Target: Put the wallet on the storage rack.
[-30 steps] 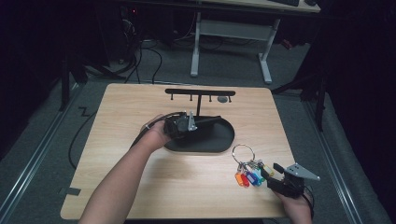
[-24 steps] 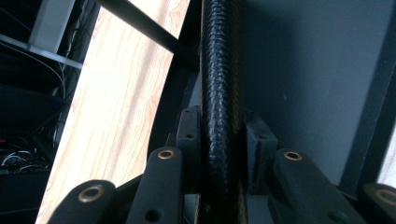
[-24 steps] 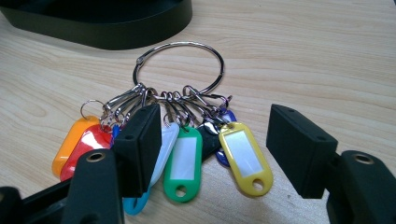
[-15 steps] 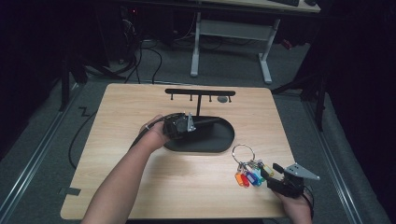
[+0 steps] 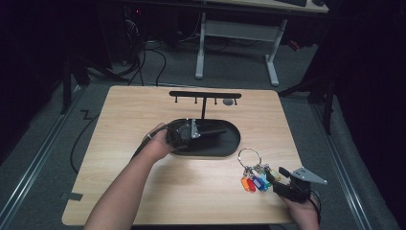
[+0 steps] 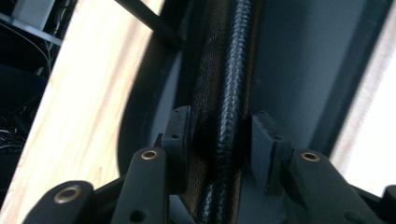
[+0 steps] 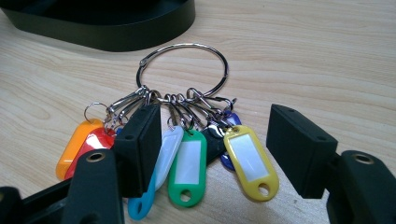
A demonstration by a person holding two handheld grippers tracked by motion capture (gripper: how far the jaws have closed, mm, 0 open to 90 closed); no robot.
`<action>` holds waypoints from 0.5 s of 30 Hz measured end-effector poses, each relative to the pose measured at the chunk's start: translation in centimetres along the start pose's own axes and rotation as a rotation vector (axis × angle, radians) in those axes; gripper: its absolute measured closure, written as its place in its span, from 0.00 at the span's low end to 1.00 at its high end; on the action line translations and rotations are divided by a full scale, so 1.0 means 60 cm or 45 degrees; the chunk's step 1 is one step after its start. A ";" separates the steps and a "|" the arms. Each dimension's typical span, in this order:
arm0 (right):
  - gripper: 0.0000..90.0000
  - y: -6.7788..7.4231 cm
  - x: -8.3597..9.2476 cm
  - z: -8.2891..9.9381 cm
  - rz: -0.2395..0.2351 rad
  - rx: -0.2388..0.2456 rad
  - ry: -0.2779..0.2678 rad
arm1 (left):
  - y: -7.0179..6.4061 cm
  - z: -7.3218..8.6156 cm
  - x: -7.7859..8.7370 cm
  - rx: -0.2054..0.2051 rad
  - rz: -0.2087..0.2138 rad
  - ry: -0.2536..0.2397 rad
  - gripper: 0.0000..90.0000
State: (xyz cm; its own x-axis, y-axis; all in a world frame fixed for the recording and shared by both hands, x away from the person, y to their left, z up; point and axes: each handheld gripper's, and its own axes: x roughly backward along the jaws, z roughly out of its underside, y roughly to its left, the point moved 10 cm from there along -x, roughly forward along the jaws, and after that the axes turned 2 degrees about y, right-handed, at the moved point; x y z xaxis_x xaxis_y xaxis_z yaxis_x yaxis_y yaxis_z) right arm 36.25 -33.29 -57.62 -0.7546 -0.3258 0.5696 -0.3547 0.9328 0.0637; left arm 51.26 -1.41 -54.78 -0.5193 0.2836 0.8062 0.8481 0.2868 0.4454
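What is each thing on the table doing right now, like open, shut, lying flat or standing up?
Left tool: jaws just opened, apart around the black braided leather strap.
Black braided leather strap: lying in the tray, not pinched.
Black oval tray: flat on the table.
Right tool: open, jaws either side of the tags.
Silver key ring with coloured plastic tags: lying flat on the table.
Black T-shaped hook stand: upright.

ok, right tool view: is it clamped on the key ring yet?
No. The right tool stands open, its pads apart on either side of the coloured key tags, pressing on none, and the metal ring lies flat on the table.
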 end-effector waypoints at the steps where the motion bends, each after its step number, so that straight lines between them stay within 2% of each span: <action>1: 0.40 0.000 -0.001 0.001 -0.001 -0.006 0.005 | -0.003 0.003 -0.001 0.006 0.006 0.002 0.68; 11: 0.40 0.005 -0.008 -0.002 -0.009 0.002 0.010 | -0.026 0.011 -0.004 0.008 0.023 0.004 0.66; 15: 0.40 0.006 -0.009 -0.002 -0.012 0.000 0.010 | -0.023 0.001 0.013 0.024 0.016 -0.044 0.68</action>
State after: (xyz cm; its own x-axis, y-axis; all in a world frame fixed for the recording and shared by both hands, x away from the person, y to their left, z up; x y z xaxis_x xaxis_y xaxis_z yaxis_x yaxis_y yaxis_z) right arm 36.59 -32.77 -57.81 -0.7467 -0.3334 0.5755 -0.3620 0.9296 0.0689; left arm 49.65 -1.52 -54.77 -0.5125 0.3185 0.7975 0.8525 0.3000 0.4280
